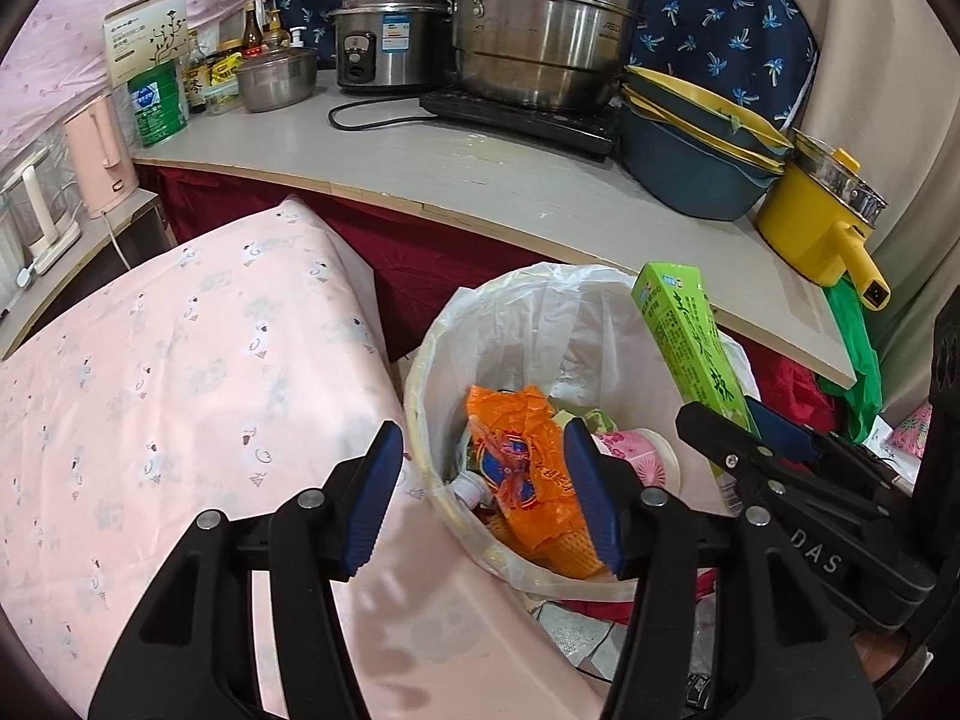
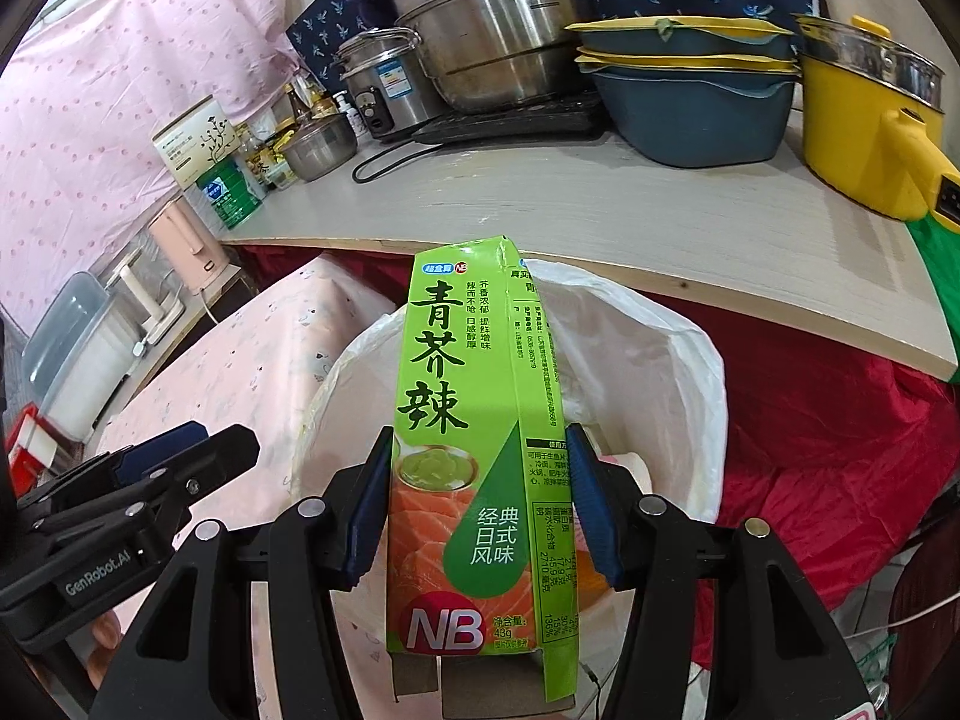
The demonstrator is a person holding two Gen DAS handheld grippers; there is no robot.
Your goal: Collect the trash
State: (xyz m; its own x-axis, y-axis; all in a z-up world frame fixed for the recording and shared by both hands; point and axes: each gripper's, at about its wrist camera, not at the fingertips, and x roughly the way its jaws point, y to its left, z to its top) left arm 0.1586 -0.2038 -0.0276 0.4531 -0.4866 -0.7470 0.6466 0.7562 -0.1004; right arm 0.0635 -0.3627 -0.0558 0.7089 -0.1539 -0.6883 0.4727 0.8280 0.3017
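A round bin (image 1: 420,372) lined with a white bag stands on the floor below the counter. An orange wrapper (image 1: 528,456), a pink cup (image 1: 636,450) and other scraps lie in it. My left gripper (image 1: 483,450) hangs open above the bin with nothing between its blue pads. My right gripper (image 2: 480,456) is shut on a tall green wasabi box (image 2: 468,420), held upright over the bin liner (image 2: 690,360). In the left wrist view the same green box (image 1: 690,348) stands over the bin's right rim, in the right gripper (image 1: 744,420). The left gripper (image 2: 180,450) shows at the lower left of the right wrist view.
A pale counter (image 1: 420,168) over the bin carries steel pots (image 1: 540,42), a rice cooker (image 1: 384,42), stacked blue and yellow bowls (image 1: 690,162) and a yellow pot (image 1: 810,222). A pink-clothed surface (image 1: 180,372) lies left of the bin. Red cloth (image 2: 840,432) lies to the right.
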